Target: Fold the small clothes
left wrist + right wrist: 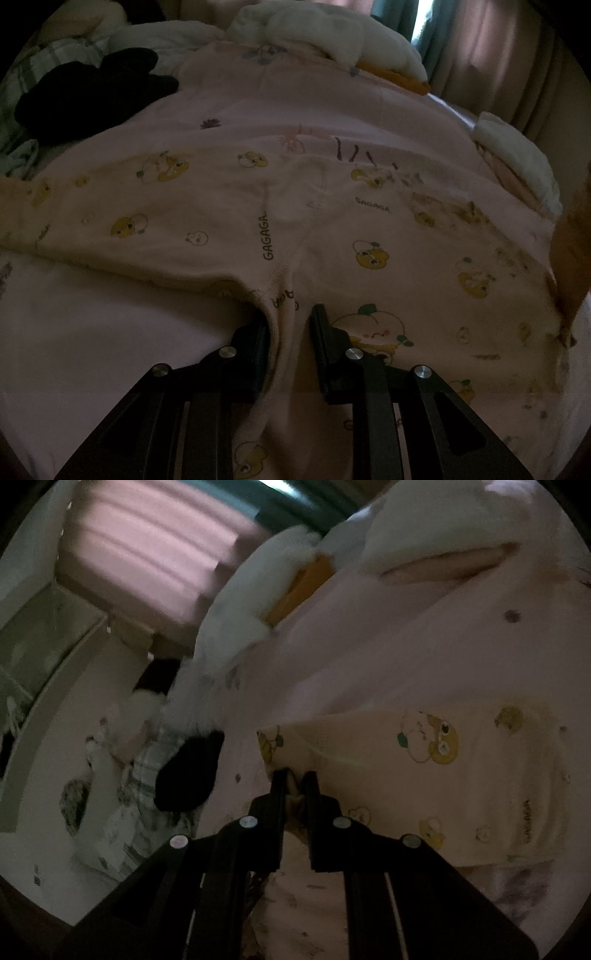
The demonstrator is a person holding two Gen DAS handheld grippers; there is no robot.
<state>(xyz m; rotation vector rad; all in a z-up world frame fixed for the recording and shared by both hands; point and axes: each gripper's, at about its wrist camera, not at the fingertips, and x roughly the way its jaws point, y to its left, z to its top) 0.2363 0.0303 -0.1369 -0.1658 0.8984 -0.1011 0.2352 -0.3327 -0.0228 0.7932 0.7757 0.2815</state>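
A small pale pink garment [332,229] printed with yellow cartoon animals and the word GAGAGA lies spread on the pink bed sheet [110,332]. My left gripper [290,314] is shut on a bunched fold of the garment near its seam. In the right wrist view the same garment [424,775] lies to the right, and my right gripper [294,777] is shut on its edge at the near left corner, with a bit of cloth showing between the pads. That view is tilted and blurred.
A black garment [92,92] lies at the back left by checked cloth [55,55]. White fluffy bedding [325,33] and an orange item [399,79] sit at the far side, more white cloth [517,162] at the right. Pink curtains [498,55] hang behind.
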